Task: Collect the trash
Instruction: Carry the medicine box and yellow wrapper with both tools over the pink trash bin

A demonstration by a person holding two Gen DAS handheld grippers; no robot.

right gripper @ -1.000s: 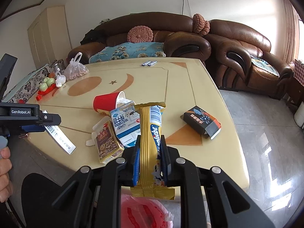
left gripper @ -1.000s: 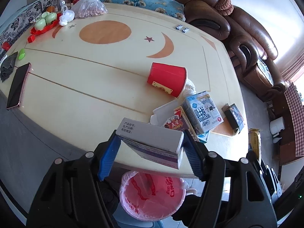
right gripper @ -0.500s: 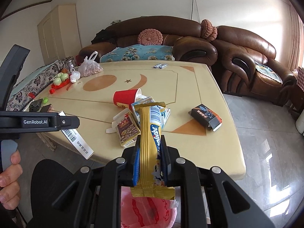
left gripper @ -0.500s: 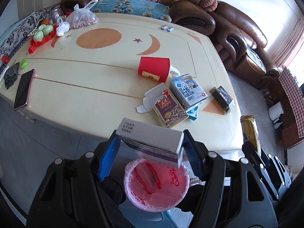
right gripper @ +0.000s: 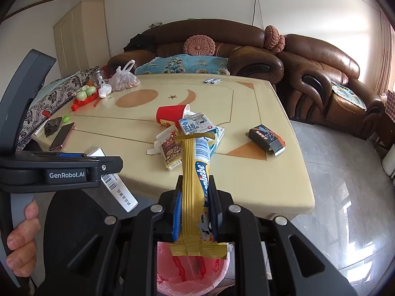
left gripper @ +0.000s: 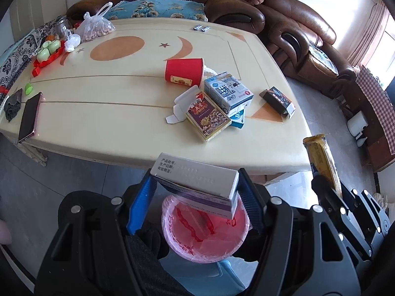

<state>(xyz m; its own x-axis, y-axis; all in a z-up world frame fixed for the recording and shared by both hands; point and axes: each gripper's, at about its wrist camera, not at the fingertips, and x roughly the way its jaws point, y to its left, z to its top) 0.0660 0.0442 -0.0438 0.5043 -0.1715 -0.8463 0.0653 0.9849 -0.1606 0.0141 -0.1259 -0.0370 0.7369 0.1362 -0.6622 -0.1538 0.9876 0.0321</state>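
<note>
My left gripper (left gripper: 195,193) is shut on a grey and purple carton (left gripper: 197,181), which hangs over the pink-lined bin (left gripper: 205,234) on the floor in front of the table. My right gripper (right gripper: 195,207) is shut on a gold snack wrapper (right gripper: 195,172), held upright above the same bin (right gripper: 192,271). In the left wrist view the wrapper (left gripper: 321,157) shows at the right edge. On the table (left gripper: 123,113) lie a tipped red paper cup (left gripper: 184,72), a milk carton (left gripper: 227,91), a maroon box (left gripper: 207,116) and a dark box (left gripper: 277,101).
A phone (left gripper: 29,118), a dark cloth, a red tray with green cups (left gripper: 48,51) and a plastic bag (left gripper: 95,27) sit at the table's left and far side. Brown sofas (right gripper: 321,74) ring the table. A hand (right gripper: 22,241) holds the left gripper.
Both grippers have drawn back from the table with their loads. The bin, half hidden under the table edge before, now lies fully below the held carton.
</note>
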